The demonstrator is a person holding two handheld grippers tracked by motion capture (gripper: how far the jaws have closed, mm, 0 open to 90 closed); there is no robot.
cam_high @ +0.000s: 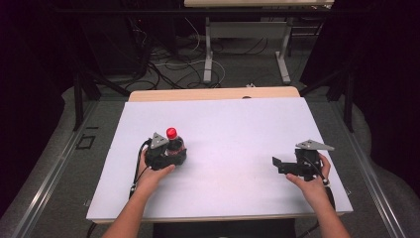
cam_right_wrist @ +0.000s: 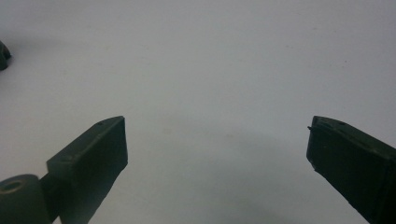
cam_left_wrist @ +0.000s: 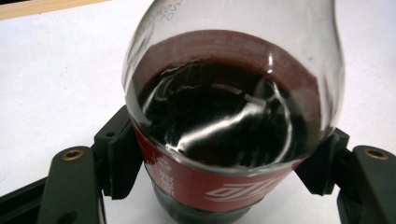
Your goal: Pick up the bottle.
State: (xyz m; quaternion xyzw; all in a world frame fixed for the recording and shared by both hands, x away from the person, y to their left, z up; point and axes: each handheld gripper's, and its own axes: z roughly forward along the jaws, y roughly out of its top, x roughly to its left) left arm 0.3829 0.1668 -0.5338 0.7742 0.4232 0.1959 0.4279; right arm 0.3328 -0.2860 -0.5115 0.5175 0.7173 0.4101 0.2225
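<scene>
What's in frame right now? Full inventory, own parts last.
bottle: 1, clear with dark drink, red cap and red label, upright on left of the table, between the left gripper's pads
table: 1, white top with wood edge at the far side
cables: several, black and white, on floor beyond the table
left gripper: 1, black, shut on the bottle at its label
right gripper: 1, black, jaws apart, nothing between them, over right of table
hands: 2, one on each gripper
</scene>
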